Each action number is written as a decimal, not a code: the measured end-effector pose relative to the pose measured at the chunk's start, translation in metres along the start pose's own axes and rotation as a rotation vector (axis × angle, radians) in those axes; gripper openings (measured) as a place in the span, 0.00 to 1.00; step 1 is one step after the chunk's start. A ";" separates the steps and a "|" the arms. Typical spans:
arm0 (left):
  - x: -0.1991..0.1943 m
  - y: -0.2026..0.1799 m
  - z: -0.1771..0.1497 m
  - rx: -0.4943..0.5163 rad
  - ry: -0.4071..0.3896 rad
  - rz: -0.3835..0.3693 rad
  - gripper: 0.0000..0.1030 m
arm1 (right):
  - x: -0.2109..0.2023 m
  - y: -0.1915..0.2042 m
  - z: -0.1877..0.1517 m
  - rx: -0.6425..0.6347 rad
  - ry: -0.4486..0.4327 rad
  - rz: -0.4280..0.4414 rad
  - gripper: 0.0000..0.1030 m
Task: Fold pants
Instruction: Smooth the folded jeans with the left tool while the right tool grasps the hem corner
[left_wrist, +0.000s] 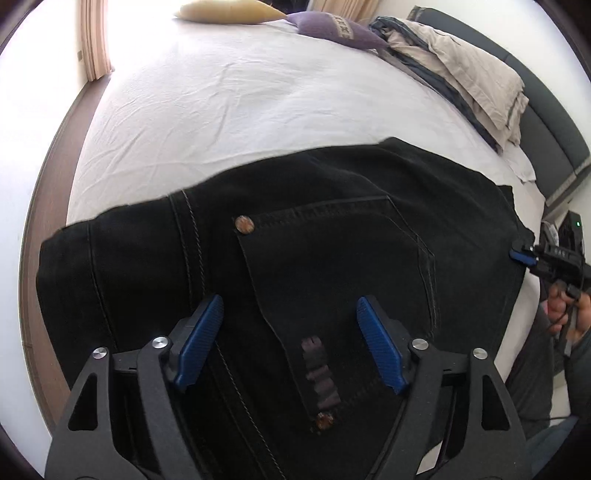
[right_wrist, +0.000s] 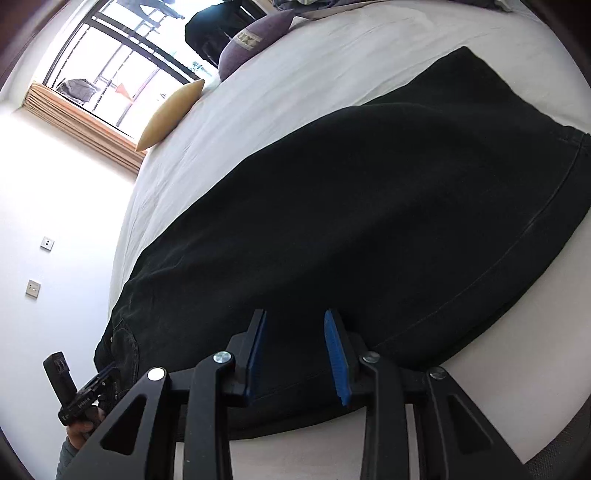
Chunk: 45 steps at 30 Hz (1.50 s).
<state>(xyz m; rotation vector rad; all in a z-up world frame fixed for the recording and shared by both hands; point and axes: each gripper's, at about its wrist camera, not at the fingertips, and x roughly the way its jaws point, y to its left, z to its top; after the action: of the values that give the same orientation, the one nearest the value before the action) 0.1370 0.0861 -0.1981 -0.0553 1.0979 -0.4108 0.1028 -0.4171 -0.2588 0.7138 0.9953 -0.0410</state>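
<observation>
Black jeans (left_wrist: 314, 229) lie flat on the white bed sheet (left_wrist: 240, 103), back pocket and copper rivets up. My left gripper (left_wrist: 290, 321) hovers open just above the pocket area near the waist, holding nothing. My right gripper (right_wrist: 295, 332) is open over the near edge of the jeans' legs (right_wrist: 369, 192), with cloth between its blue pads (right_wrist: 336, 354). The right gripper also shows in the left wrist view (left_wrist: 522, 254) at the jeans' right edge. The left gripper shows in the right wrist view (right_wrist: 92, 391) at the waist end.
A yellow pillow (left_wrist: 225, 11) and a purple cushion (left_wrist: 332, 27) lie at the bed's far side. Folded beige and grey clothes (left_wrist: 461, 74) are stacked against the dark headboard (left_wrist: 546, 122). A wooden bed frame (left_wrist: 48, 177) borders the left edge. A window (right_wrist: 122, 62) is beyond.
</observation>
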 end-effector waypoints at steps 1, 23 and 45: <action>0.004 0.004 0.005 0.006 0.007 0.000 0.60 | -0.004 -0.004 0.002 0.008 -0.011 -0.028 0.33; 0.041 -0.068 0.022 0.074 -0.012 0.198 0.70 | -0.074 -0.146 0.048 0.311 -0.241 -0.241 0.12; 0.154 -0.219 0.043 0.180 0.019 0.053 0.78 | -0.123 -0.169 0.073 0.402 -0.441 -0.114 0.45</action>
<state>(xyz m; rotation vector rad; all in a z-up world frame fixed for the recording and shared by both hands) 0.1700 -0.1771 -0.2560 0.1365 1.0747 -0.4616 0.0297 -0.6236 -0.2278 0.9624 0.6039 -0.4898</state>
